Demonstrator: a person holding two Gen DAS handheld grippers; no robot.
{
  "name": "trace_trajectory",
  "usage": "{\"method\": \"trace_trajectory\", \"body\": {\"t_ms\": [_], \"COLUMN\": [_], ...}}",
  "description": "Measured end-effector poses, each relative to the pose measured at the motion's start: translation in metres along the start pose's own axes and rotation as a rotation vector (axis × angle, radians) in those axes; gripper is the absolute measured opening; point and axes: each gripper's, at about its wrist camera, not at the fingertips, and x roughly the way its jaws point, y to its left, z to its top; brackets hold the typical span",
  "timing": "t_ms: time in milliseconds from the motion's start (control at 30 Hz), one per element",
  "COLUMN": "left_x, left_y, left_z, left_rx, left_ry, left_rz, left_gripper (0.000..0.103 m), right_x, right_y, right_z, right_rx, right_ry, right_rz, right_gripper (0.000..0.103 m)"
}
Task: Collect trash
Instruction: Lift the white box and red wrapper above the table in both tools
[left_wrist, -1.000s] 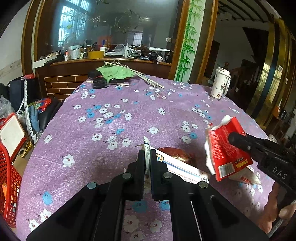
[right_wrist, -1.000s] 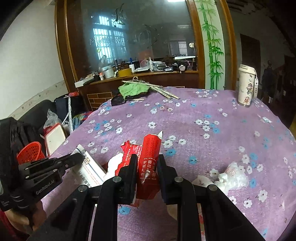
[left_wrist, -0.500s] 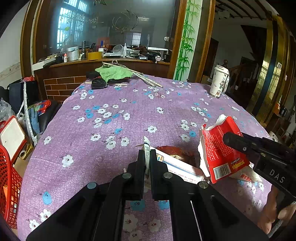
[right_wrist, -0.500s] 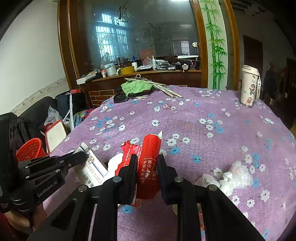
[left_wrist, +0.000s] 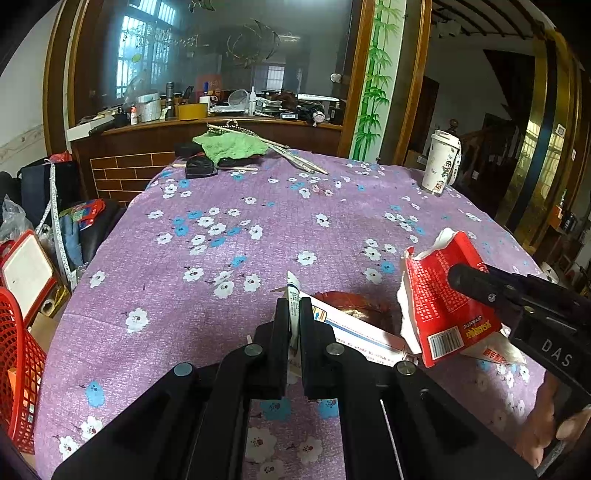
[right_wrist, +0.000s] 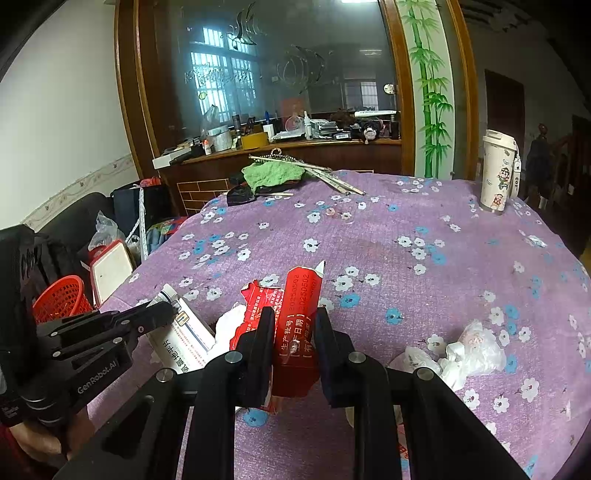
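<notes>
My left gripper (left_wrist: 293, 314) is shut on a flattened white carton (left_wrist: 354, 334), held just above the purple flowered tablecloth (left_wrist: 229, 206). It also shows in the right wrist view (right_wrist: 184, 332) at lower left. My right gripper (right_wrist: 293, 314) is shut on a torn red snack wrapper (right_wrist: 301, 314). That wrapper (left_wrist: 439, 299) hangs to the right of the carton in the left wrist view. A dark red-brown wrapper (left_wrist: 351, 301) lies on the cloth behind the carton. Crumpled clear plastic (right_wrist: 458, 350) lies to the right of the right gripper.
A red mesh basket (left_wrist: 16, 373) stands on the floor at the table's left, also in the right wrist view (right_wrist: 61, 299). A white tumbler (left_wrist: 441, 166) stands far right. A green cloth (left_wrist: 229, 146), black items and sticks lie at the far edge.
Both grippers have lifted slightly and drawn back with their trash still clamped. The red wrapper has shifted a little toward the carton.
</notes>
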Motion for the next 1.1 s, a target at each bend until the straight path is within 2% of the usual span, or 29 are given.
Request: {"method": "trace_trajectory", "body": {"t_ms": [433,767,867,1100], "left_x": [-0.012,-0.043,-0.055,-0.070], "left_y": [-0.008,-0.008,-0.004,0.008], "left_z": [0.003,0.002,0.001,-0.005], "left_rx": [0.031,0.038,0.034,0.009], "left_ry": [-0.013,-0.036,-0.046,-0.044], "left_rz": [0.065,0.082,0.087,0.093], "left_gripper": [0.005,0.005,0.005,0.005], "right_x": [-0.004,-0.005,-0.015,-0.042], "right_y": [-0.005,-0.018,-0.018,0.004], "right_z": [0.002,0.008,0.010,0.003], "right_rx": [0.022,0.093,0.126,0.114], "right_ry": [-0.018,-0.024,-0.027,-0.027], "right_rz": [-0.013,-0.009,-0.008,0.001], "right_gripper": [0.023,0.023,0.023,0.023]}}
